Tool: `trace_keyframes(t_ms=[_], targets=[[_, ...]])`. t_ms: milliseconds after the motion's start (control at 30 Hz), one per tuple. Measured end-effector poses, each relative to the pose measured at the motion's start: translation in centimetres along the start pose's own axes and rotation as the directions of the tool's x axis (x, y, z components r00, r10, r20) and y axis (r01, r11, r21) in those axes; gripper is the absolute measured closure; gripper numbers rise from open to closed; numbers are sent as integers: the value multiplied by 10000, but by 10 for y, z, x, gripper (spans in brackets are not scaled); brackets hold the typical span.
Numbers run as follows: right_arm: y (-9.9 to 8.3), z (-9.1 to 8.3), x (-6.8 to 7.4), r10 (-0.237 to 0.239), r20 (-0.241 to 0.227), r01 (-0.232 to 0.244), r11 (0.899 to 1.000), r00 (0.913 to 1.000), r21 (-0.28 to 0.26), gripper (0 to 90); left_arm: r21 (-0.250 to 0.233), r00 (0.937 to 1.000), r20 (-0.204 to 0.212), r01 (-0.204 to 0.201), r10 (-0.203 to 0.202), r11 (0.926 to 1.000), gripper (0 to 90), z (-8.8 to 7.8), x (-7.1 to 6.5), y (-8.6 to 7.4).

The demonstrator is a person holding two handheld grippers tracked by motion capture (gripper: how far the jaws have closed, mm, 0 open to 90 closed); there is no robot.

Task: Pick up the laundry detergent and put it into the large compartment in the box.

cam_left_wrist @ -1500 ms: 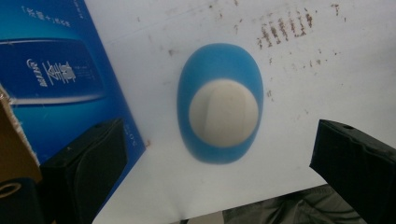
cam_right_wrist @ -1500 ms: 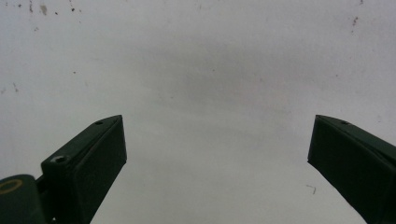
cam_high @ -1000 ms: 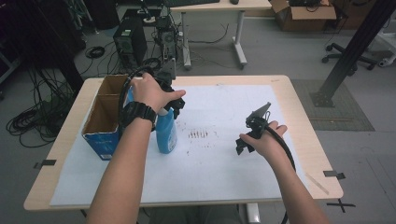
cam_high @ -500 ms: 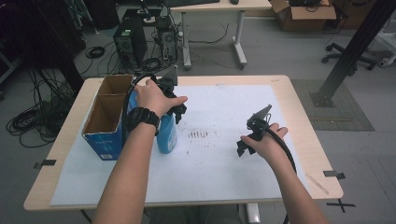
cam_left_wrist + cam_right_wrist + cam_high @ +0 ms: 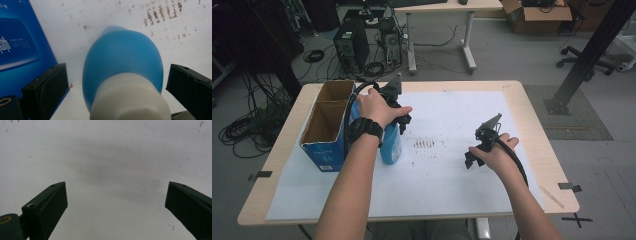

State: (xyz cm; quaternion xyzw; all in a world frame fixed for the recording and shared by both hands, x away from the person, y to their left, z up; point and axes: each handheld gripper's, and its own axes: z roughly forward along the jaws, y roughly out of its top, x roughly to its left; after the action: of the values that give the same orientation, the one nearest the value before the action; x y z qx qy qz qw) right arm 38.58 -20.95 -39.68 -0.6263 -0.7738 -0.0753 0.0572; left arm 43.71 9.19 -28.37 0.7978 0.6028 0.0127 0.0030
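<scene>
Bottle [image 5: 390,145] stands upright beside divided cardboard box [image 5: 325,125], between spread fingers [image 5: 46,87].

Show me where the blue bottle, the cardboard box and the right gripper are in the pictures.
blue bottle [image 5: 125,57]: left gripper view, on its blue body.
cardboard box [image 5: 324,154]: high view, on its blue front wall.
right gripper [image 5: 116,212]: right gripper view, midway between its open jaws.

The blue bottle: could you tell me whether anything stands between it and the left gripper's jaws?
Nothing visible does. The left gripper is open, its jaws either side of the blue bottle, apart from it.
</scene>
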Motion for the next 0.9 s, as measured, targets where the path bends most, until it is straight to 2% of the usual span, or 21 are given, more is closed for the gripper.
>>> trace_keyframes(t_ms=[133,433,900], targets=[[0,0,0,1,-6,-1,10000,10000,-13,43,-27,9999,111,-51,51,10000,43,0,-1,0],[-2,0,-2,38,-19,-38,10000,10000,9,43,-53,9999,61,-101,101,9999,79,0,-2,0],[-2,2,-1,16,9,-16,10000,10000,11,44,-55,9997,158,-171,171,9998,178,0,-2,-1]])
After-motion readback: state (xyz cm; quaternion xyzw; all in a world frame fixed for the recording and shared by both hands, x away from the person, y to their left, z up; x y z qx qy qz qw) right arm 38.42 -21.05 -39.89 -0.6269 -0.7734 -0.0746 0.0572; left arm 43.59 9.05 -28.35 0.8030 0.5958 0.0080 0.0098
